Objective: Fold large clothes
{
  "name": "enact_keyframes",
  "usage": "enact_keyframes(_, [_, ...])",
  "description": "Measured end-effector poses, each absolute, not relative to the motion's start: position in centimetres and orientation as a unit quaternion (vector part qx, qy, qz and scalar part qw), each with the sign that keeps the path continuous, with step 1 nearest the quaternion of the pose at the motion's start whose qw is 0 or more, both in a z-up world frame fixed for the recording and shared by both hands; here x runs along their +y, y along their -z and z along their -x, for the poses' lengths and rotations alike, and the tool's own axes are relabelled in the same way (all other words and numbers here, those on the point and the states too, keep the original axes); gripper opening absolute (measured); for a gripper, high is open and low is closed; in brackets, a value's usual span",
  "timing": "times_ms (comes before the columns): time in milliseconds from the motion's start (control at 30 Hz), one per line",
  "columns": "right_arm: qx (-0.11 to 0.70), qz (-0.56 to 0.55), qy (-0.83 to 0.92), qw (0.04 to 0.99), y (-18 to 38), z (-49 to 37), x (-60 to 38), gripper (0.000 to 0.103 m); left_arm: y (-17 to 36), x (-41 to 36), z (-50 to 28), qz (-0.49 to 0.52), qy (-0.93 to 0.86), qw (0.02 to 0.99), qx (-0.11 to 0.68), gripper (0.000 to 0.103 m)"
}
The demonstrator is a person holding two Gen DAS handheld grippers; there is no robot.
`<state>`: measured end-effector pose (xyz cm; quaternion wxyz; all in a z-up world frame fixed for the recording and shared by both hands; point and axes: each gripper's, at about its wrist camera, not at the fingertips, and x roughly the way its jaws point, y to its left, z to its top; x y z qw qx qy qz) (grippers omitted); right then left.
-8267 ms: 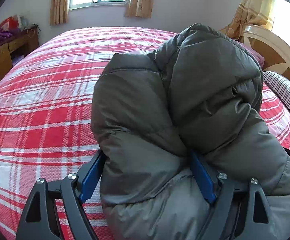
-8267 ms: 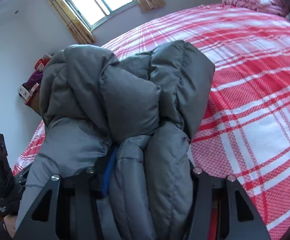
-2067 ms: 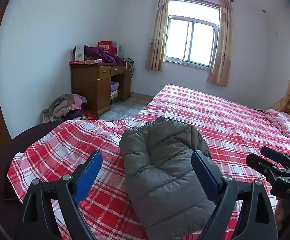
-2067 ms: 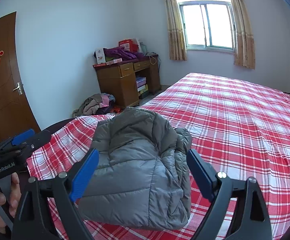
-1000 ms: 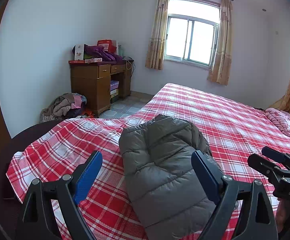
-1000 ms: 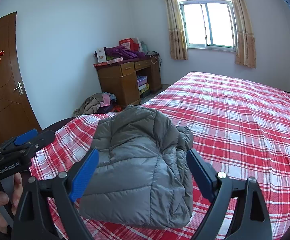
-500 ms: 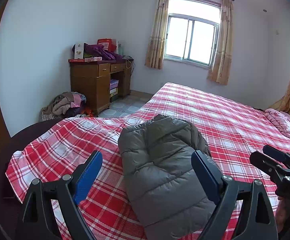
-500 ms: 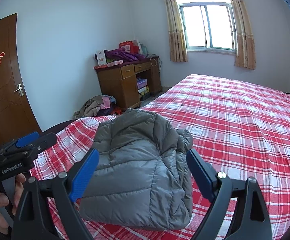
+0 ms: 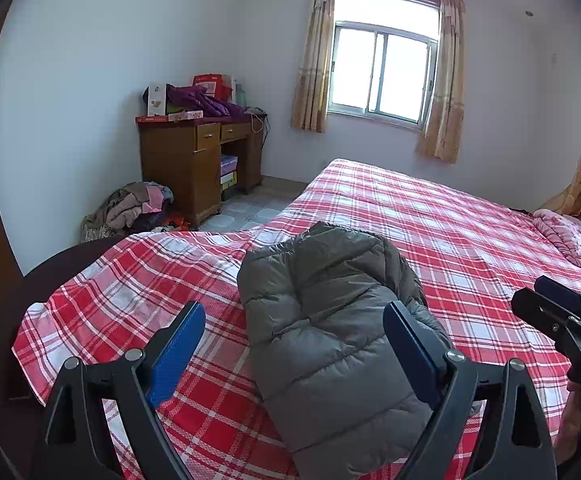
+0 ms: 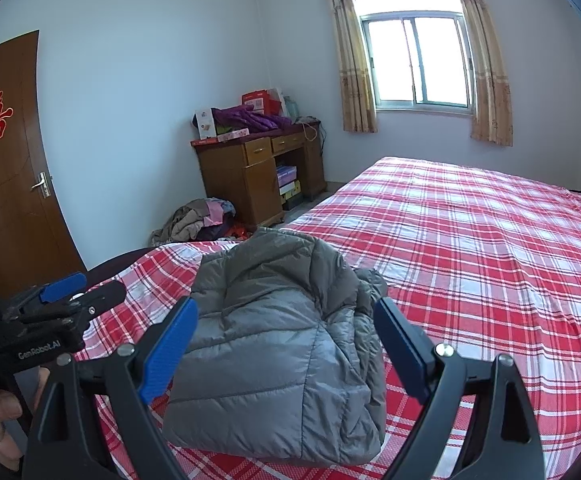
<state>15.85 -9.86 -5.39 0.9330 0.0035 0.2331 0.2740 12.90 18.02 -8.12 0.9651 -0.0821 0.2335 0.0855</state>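
A grey puffer jacket [image 9: 330, 320] lies folded into a compact bundle on the red plaid bed [image 9: 450, 232], near its front corner; it also shows in the right wrist view [image 10: 282, 344]. My left gripper [image 9: 294, 316] is open and empty, held back above the jacket. My right gripper [image 10: 286, 312] is open and empty too, held back above the jacket. The right gripper shows at the right edge of the left wrist view [image 9: 562, 316]; the left gripper shows at the left edge of the right wrist view [image 10: 58, 300].
A wooden desk [image 9: 198, 160] piled with boxes and purple cloth stands by the far wall. A heap of clothes [image 9: 134, 208] lies on the floor beside it. A pink blanket [image 9: 570, 236] lies at the bed's head. A brown door [image 10: 6, 168] is at the left.
Eight seconds ago both grippers were shut on the jacket. Now it lies on the bed and both are open and drawn back. Almost nothing has moved over the last two seconds.
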Motion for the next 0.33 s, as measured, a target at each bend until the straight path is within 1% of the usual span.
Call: enact_keyframes(333, [0.241,0.000,-0.276,0.931,5.71,-15.96,-9.74,0.092,8.67,17.91,-13.14,0.080,-0.080,0.964,0.239,0.091])
